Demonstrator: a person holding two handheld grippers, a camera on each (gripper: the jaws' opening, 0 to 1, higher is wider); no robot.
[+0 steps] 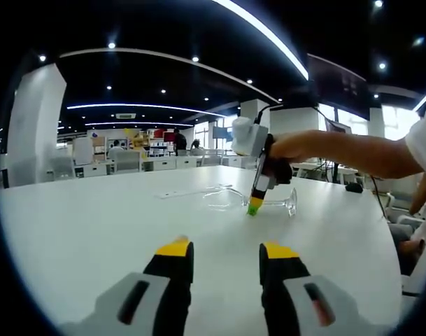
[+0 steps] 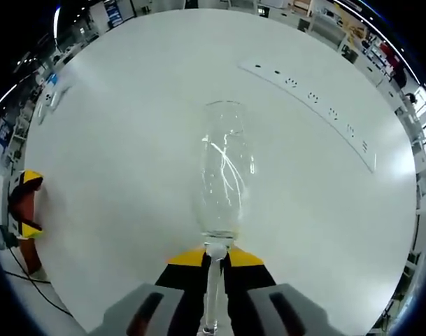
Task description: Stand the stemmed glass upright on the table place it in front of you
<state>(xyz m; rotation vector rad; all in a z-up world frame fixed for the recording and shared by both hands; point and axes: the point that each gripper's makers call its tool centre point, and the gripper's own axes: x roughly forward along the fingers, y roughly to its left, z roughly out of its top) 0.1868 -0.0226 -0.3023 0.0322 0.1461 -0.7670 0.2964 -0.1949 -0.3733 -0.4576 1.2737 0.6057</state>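
The clear glass (image 2: 223, 185) lies on its side on the smooth white table (image 2: 129, 140). The right gripper (image 2: 214, 260) pinches its thin stem. The left gripper (image 1: 226, 253) is spread wide, near the glass.

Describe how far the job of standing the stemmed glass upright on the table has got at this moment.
Done: the right gripper has closed on the stem of the stemmed glass. In hand: the glass is still lying on its side on the white table, as the left gripper view shows. Left: tipping it upright onto its foot and setting it in front of the person. The left gripper waits open, holding nothing.
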